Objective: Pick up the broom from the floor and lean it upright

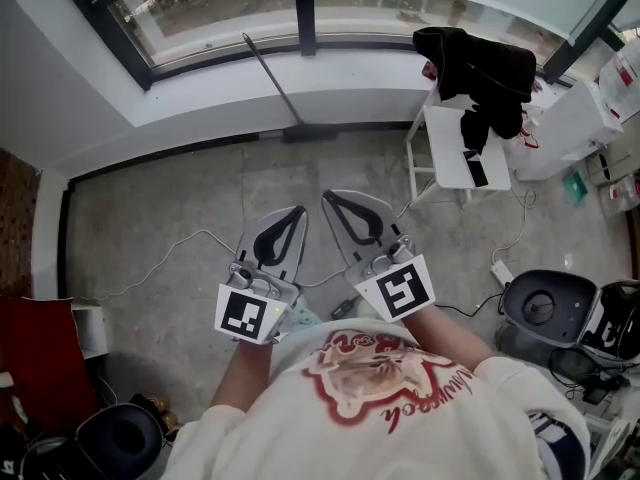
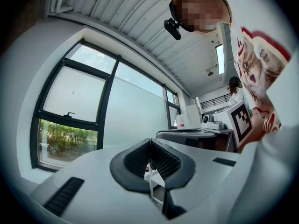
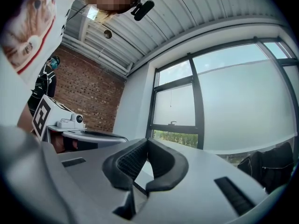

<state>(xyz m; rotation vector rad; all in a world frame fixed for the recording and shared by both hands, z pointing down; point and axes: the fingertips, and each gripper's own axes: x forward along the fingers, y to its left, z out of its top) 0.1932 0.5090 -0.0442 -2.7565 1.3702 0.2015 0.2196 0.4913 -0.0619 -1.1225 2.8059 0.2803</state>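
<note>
The broom (image 1: 273, 80) stands upright against the low wall under the window, with its dark head (image 1: 310, 132) on the floor and its thin handle tilted up to the left. Both grippers are held close to the person's body, well short of the broom. My left gripper (image 1: 299, 211) is shut with nothing between its pads, and its tips meet in the left gripper view (image 2: 150, 142). My right gripper (image 1: 328, 197) is likewise shut and empty, as its own view shows (image 3: 147, 142). Neither gripper view shows the broom.
A white chair (image 1: 452, 148) draped with black clothing (image 1: 485, 66) stands right of the broom. A white cable (image 1: 160, 260) crosses the concrete floor. A power strip (image 1: 498, 272) and a round dark appliance (image 1: 541, 309) sit at the right, a red object (image 1: 35, 340) at the left.
</note>
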